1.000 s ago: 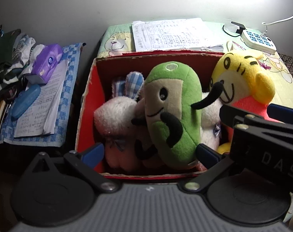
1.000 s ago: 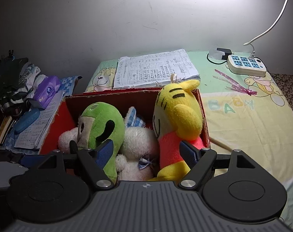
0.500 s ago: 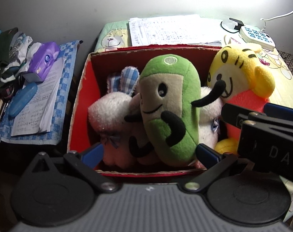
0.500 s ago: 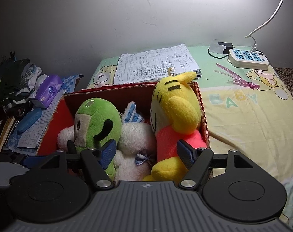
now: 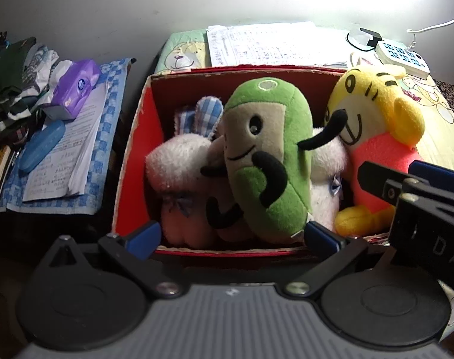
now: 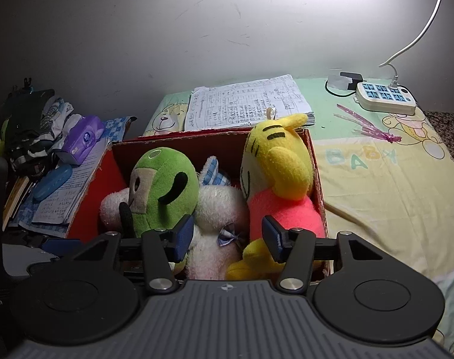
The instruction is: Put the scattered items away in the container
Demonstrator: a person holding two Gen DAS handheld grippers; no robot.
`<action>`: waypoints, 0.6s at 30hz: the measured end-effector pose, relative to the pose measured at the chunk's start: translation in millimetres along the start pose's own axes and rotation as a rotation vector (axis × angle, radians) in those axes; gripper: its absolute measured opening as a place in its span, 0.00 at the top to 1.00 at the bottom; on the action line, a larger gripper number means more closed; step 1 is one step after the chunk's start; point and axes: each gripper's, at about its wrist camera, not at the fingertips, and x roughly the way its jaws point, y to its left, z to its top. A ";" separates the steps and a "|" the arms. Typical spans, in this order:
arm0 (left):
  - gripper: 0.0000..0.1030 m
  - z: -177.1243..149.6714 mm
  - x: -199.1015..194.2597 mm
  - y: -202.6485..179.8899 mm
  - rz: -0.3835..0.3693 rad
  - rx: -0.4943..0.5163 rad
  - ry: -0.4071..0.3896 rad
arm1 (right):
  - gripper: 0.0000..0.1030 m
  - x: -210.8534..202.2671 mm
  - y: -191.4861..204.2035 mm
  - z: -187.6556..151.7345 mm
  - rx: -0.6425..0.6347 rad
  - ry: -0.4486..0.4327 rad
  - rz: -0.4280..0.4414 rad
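A red cardboard box holds a green plush, a white and pink bunny plush and a yellow tiger plush in a pink top. My left gripper hangs open over the box's near edge, level with the foot of the green plush and holding nothing. My right gripper is open with a narrower gap, above the bunny and beside the tiger's leg. Its black frame shows at the right of the left wrist view.
The box stands on a bed sheet with a bear print. Behind it lie a stack of written papers, a power strip and pink strips. To the left are a purple tissue pack, a blue case and piled clothes.
The right gripper's fingers have drawn closer together and it has moved a little nearer the box. The left gripper's gap is unchanged. The toys stay in the box.
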 end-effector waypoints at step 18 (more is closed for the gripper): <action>0.00 -1.3 -0.2 3.6 -0.005 -0.013 -0.006 | 0.48 0.8 0.2 -3.3 0.026 0.009 -0.011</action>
